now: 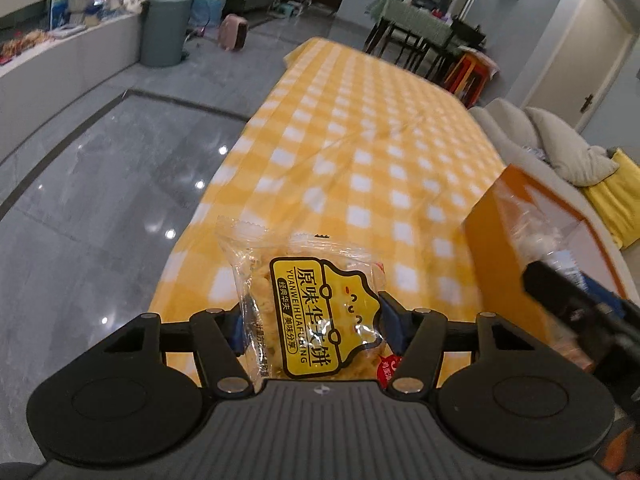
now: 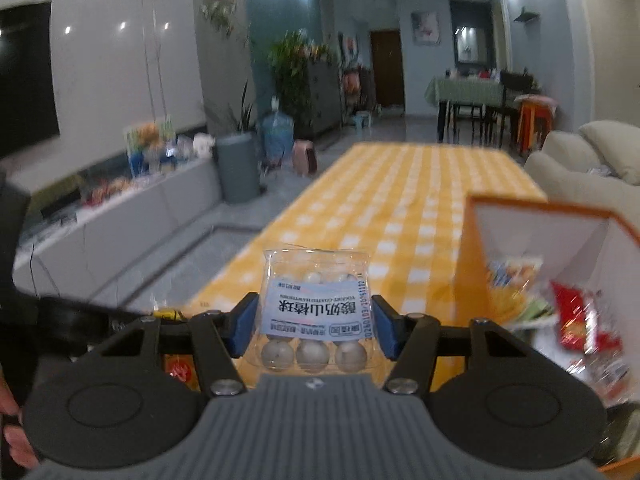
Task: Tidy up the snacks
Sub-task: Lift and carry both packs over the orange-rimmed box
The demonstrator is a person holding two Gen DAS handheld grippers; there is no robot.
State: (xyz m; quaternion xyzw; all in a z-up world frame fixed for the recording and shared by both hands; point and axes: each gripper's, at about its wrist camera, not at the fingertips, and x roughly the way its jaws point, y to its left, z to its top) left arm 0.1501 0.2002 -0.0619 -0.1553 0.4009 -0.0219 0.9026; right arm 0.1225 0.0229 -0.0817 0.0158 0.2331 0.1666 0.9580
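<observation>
Yellow-and-white checked cloth [image 1: 360, 140] covers a long table in the left wrist view. At six o'clock, the left gripper [image 1: 312, 320] is clamped on a clear cracker packet [image 1: 316, 312] with a yellow label. An orange box [image 1: 504, 232] sits at three o'clock.

From the right wrist, the right gripper [image 2: 314, 326] squeezes a clear packet of white balls [image 2: 314, 320] at six o'clock. At four o'clock the open orange box holds snack packets [image 2: 576, 320].

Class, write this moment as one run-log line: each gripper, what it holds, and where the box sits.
left gripper: shut on yellow-label packet | right gripper: shut on white-ball packet | orange box: open, right, snacks inside
</observation>
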